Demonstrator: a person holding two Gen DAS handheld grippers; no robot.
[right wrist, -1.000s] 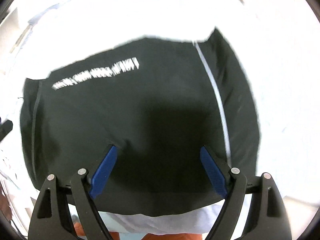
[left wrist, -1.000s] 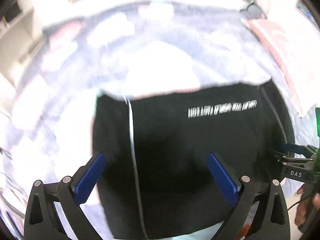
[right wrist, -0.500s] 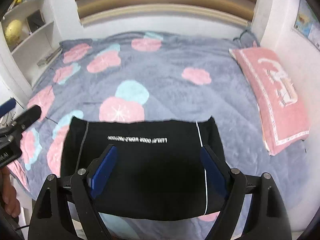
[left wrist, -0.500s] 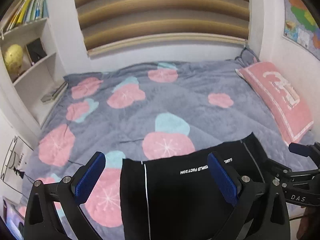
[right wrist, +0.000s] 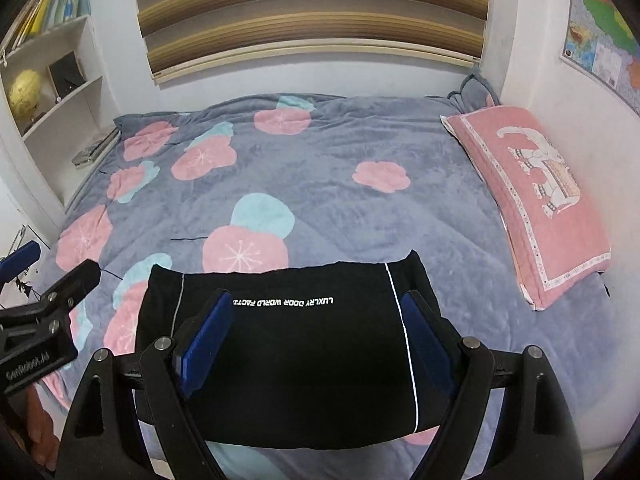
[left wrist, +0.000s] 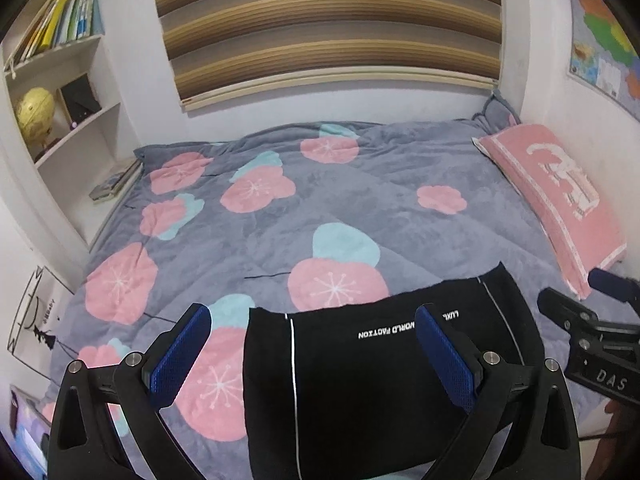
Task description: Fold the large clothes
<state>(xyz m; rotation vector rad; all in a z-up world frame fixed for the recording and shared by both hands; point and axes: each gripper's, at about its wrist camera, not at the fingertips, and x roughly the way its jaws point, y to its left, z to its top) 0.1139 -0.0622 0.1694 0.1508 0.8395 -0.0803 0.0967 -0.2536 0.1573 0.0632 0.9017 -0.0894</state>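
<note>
Garment of black fabric with white lettering (right wrist: 288, 344), folded flat, lies on grey flowered bedspread (right wrist: 320, 184); above it left gripper (left wrist: 316, 354) and right gripper (right wrist: 320, 334) hang wide open, empty.

We lose the near edge of the folded black garment (left wrist: 360, 380) in the left wrist view, where it runs under the left gripper (left wrist: 316, 356) frame and off the bottom of the picture. That gripper's right pad hides the start of the white lettering (left wrist: 394, 330), so we read only part of it. In the right wrist view the right gripper (right wrist: 316, 328) covers the end of the same lettering (right wrist: 288, 302). The right gripper is cut off by the left view's right edge, and only a dark sliver of the hand (left wrist: 616, 436) beneath it shows. The spines of the books (left wrist: 56, 24) on the shelf are too small for us to read, and the wall map (right wrist: 600, 36) is cropped by the lens rim.
</note>
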